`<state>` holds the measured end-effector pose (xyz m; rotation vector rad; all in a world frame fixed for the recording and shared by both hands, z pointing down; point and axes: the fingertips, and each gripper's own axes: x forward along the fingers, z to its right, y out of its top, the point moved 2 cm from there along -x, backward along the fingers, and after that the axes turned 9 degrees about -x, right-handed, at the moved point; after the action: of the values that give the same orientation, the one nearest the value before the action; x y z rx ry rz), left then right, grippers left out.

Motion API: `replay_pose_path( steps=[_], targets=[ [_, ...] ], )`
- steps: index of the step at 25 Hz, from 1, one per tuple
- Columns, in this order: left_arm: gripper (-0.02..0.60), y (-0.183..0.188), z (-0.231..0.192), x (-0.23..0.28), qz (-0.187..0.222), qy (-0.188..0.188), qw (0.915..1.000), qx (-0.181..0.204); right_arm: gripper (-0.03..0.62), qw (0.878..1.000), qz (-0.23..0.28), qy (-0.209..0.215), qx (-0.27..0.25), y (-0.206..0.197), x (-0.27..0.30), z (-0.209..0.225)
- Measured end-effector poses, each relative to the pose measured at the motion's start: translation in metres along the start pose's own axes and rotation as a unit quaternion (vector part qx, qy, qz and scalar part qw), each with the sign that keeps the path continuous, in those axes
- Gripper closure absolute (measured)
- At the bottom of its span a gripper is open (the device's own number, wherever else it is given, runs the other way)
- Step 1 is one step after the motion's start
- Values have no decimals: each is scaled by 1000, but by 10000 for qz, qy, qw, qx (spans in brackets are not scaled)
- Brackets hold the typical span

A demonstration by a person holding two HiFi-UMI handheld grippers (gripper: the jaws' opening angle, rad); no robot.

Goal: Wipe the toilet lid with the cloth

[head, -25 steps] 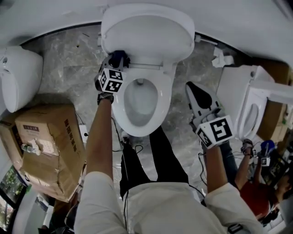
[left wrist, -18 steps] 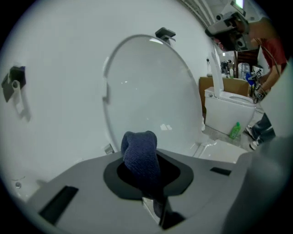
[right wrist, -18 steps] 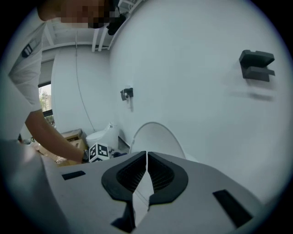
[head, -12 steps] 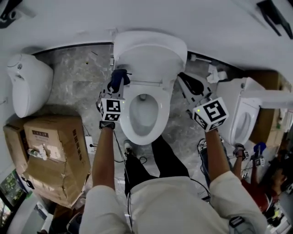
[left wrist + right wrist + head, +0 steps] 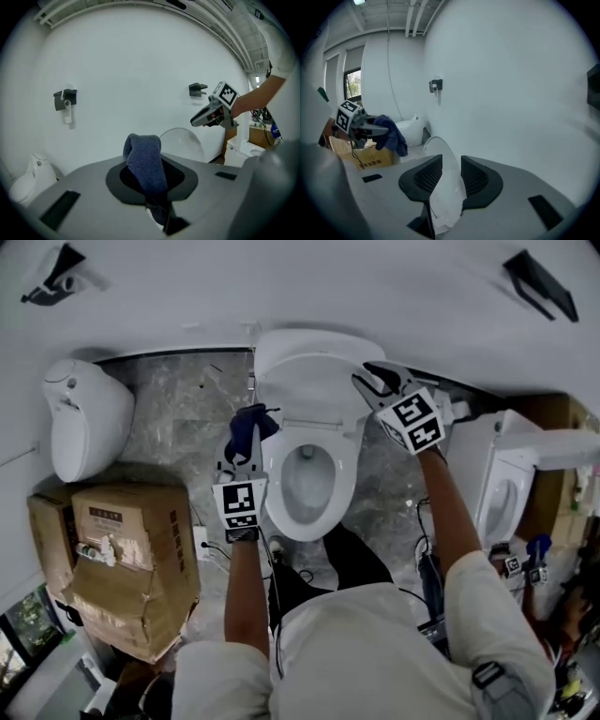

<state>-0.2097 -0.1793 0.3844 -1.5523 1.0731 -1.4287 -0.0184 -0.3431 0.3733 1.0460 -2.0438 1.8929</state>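
We have climbed since a second ago to the toilet lid (image 5: 314, 381), which stands raised against the wall (image 5: 281, 287). Our left tongs (image 5: 242, 442) clamp the blue cloth (image 5: 251, 423) near its left side. Our right tongs (image 5: 367, 379) have just been opening and straddle the lid's right edge, pads not pressing — a shallow bite there could let the lid slip and slam, and the dangling cloth might dip into the open bowl (image 5: 309, 479).

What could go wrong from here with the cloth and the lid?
The right tongs, jaws just opened, loosely straddle the raised lid's edge; it could slip free and slam down. The cloth hangs from the left tongs by one pinched fold, so a hard wipe might tug it out.
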Motion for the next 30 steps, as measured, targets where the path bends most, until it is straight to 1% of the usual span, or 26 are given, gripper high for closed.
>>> replay_pose_path(
  steps=[3, 7, 11, 14, 16, 19, 25, 27, 30],
  targets=[
    [535, 21, 1, -18, 150, 135, 9998, -41, 465, 9997, -209, 89, -58, -7, 17, 11],
    [535, 43, 1, -42, 318, 315, 9988, -213, 465, 9979, -549, 297, -142, -22, 36, 18],
    [535, 50, 7, -61, 384, 389, 9983, -204, 465, 9945, -810, 561, -345, -30, 44, 15],
    [535, 48, 9, -74, 369, 426, 9983, -154, 464, 9898, -1036, 732, -644, -32, 46, 8],
    [535, 46, 9, -83, 355, 465, 9982, -124, 465, 9888, -1095, 714, -723, -32, 45, 7],
    [535, 43, 8, -98, 341, 524, 9979, -162, 464, 9903, -1080, 632, -605, -30, 41, 2],
    [535, 36, 9, -127, 286, 479, 9982, -235, 464, 9911, -1098, 533, -535, -30, 23, -22],
    [535, 35, 8, -134, 272, 431, 9984, -250, 464, 9905, -1155, 505, -550, -30, 17, -33],
    [535, 33, 9, -145, 334, 254, 9988, -252, 462, 9916, -1120, 446, -469, -30, 6, -52]
  ],
)
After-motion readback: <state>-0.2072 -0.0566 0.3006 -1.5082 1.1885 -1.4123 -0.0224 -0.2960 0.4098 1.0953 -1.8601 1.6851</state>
